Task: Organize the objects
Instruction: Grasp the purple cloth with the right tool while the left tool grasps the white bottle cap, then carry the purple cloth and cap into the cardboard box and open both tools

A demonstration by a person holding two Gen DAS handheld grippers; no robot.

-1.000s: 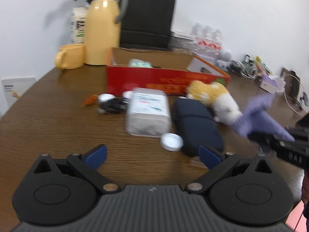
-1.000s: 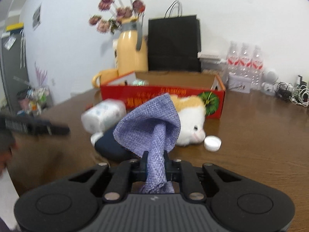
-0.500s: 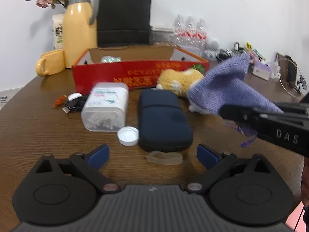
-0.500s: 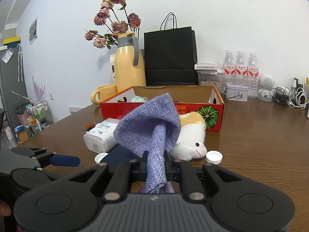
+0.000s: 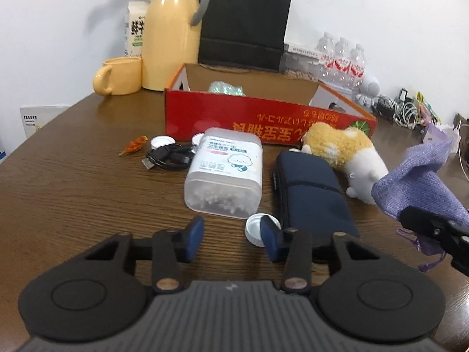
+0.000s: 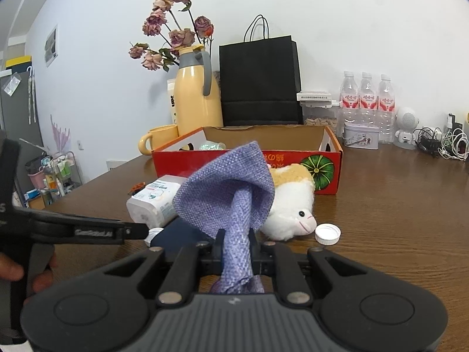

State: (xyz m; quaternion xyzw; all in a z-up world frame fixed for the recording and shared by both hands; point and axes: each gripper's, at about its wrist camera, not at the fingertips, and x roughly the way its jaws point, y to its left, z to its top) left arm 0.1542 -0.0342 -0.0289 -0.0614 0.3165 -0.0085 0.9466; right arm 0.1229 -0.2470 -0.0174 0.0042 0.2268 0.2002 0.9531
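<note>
Right tongs (image 6: 236,249): clamped on the gathered neck of a lilac woven fabric pouch (image 6: 227,187), which is held in the air above the dark wooden counter (image 6: 395,234), short of the box.
Left tongs (image 5: 231,233): parted at a moderate width, holding nothing, low over the counter, with a white plastic bottle cap (image 5: 258,230) just by the right blue pad.
Likely destination: the red cardboard box with an open top (image 5: 263,123), standing behind the loose items; one pale wrapped item already lies inside.
Risk, slipping cloth: the grip is only on a bunched strip of fabric, so a quick swing toward the box could let the pouch slide out onto the counter.
Risk, snagging: loose threads hang from the pouch beneath the tongs; they may catch on the tongs or the box's front wall at release.
Risk, collision: the white-and-tan plush toy (image 6: 290,205) and the navy zipped soft case (image 5: 310,193) lie between the pouch and the box; a low path could drag them.
Risk, left side: closing now would nudge the cap or the clear plastic cotton-swab tub (image 5: 227,173) away.
Risk, blocked view: the raised pouch hides much of the right camera's forward view, so the drop point is judged partly blind.
</note>
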